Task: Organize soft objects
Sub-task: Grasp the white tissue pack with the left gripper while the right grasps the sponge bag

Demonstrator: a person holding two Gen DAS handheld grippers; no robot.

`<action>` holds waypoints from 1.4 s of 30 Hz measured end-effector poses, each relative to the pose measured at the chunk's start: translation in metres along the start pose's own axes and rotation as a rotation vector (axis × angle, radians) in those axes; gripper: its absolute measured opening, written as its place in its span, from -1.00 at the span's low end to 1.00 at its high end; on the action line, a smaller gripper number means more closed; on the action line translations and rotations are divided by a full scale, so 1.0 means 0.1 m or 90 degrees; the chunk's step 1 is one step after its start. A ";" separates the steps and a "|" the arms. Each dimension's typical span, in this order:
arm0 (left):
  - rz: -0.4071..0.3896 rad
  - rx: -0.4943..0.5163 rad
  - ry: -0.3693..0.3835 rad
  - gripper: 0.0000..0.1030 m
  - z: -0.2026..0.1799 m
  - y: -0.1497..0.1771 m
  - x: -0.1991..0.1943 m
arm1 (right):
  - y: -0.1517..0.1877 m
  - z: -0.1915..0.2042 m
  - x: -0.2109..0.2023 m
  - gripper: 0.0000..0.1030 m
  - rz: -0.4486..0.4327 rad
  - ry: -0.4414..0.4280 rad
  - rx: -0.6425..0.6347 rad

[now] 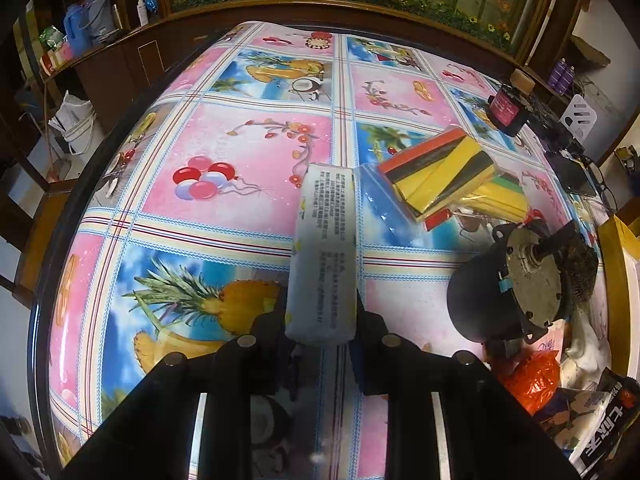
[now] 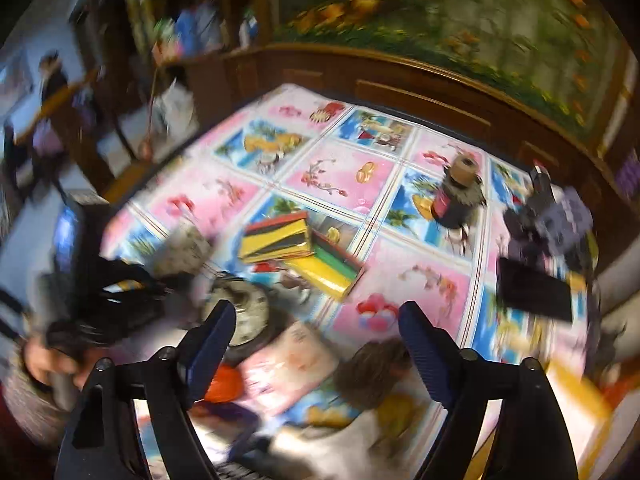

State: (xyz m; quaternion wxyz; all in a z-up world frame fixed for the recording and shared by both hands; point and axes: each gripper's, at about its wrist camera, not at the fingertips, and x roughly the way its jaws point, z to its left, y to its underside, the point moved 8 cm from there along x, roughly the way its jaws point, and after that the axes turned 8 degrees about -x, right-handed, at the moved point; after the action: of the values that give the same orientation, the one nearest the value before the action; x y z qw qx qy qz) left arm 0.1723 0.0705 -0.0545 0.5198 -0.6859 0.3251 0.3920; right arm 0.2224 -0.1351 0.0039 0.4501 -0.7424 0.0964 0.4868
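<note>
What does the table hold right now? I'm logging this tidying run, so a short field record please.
surface: table with fruit-print cloth
left gripper: shut on white printed soft pack, held near its end
right gripper: open, nothing between its pads, view blurred
sponge packs: yellow, black and orange, lying just beyond the held pack
blue bag: flat beside the held pack, partly under the sponges
metal motor: to the right, on its side
orange plastic bag: near right edge, among clutter
</note>
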 end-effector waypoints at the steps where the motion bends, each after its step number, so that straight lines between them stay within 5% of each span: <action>1: 0.002 0.004 0.003 -0.53 -0.02 0.01 0.00 | -0.02 -0.04 0.14 0.66 0.022 0.006 -0.034; 10: 0.002 0.015 -0.002 -0.53 -0.06 0.03 0.01 | -0.07 -0.17 0.84 0.66 0.102 -0.029 -0.167; 18: 0.001 0.017 -0.004 -0.53 -0.06 0.04 0.01 | -0.09 -0.12 1.22 0.66 0.117 -0.061 -0.231; 27: 0.001 0.023 -0.003 -0.53 -0.07 0.05 0.01 | -0.06 -0.10 1.43 0.57 0.124 -0.156 -0.171; 32: 0.004 0.019 0.001 -0.52 -0.07 0.05 0.01 | 0.02 -0.32 1.39 -0.07 0.120 -0.099 -0.119; 42: 0.009 0.017 0.005 -0.50 -0.07 0.06 0.00 | 0.49 -0.34 1.03 -0.17 0.141 -0.014 -0.120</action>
State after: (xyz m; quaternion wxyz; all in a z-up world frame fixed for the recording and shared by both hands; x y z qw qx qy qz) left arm 0.1689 0.0624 -0.0561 0.5250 -0.6782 0.3367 0.3886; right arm 0.2675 -0.1586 -0.1040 0.3226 -0.7610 0.1266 0.5484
